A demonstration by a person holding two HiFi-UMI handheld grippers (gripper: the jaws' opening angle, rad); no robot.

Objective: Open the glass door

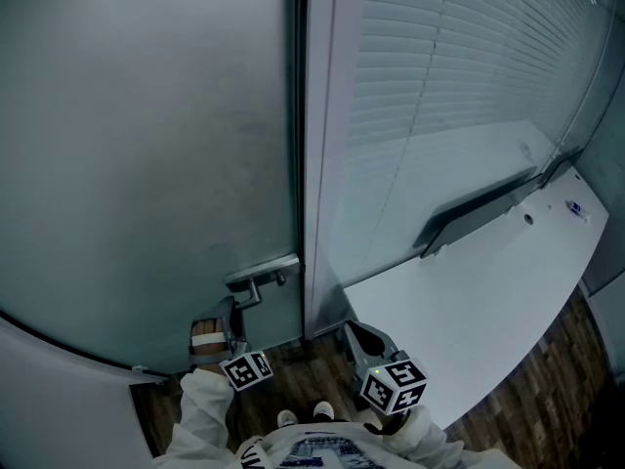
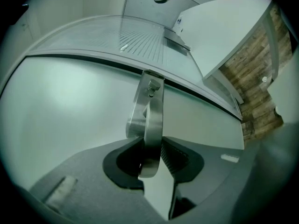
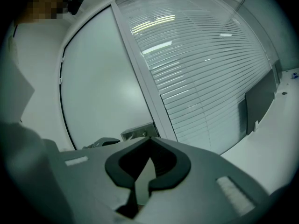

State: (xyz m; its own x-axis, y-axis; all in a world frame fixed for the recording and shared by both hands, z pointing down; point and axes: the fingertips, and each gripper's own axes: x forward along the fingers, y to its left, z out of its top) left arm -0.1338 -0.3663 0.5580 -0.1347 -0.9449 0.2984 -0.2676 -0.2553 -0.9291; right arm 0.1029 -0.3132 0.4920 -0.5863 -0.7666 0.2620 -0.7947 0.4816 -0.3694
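The frosted glass door [image 1: 146, 145] fills the left of the head view, with its metal lever handle [image 1: 262, 279] low on the right edge. My left gripper [image 1: 237, 313] reaches up to that handle. In the left gripper view the handle's lever [image 2: 152, 120] runs straight between the jaws of the left gripper [image 2: 152, 141], and both pads lie against its sides. My right gripper [image 1: 352, 328] hangs free in front of the door frame, shut with nothing in it. In the right gripper view, the right gripper [image 3: 149, 139] has its tips together, and the handle plate [image 3: 138, 132] shows just beyond.
A pale door post [image 1: 317, 164] stands right of the door. Beyond it are a glass wall with blinds [image 1: 449, 66], a white desk [image 1: 488, 301] with a dark flat panel [image 1: 474, 213] along its back, and wood flooring [image 1: 547, 408]. The person's shoes [image 1: 303, 416] are near the threshold.
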